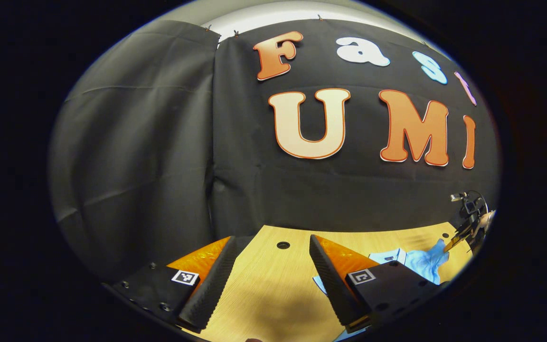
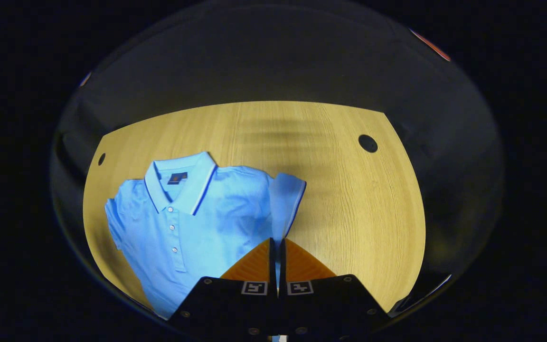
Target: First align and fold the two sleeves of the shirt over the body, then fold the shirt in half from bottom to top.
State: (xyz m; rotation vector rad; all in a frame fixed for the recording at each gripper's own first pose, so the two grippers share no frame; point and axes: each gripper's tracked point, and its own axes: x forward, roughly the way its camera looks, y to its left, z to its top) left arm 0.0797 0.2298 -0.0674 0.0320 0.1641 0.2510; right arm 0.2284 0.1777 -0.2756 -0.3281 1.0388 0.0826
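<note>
The shirt lies flat on the worktop. The right tool pinches its sleeve, lifted beside the collar. The left tool gapes wide, holding nothing. Soft, light cloth; best gripped at hems.

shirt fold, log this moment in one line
stage: sleeve fold | right tool: shut on sleeve, lifted | left tool: open over table | shirt: body flat
</note>
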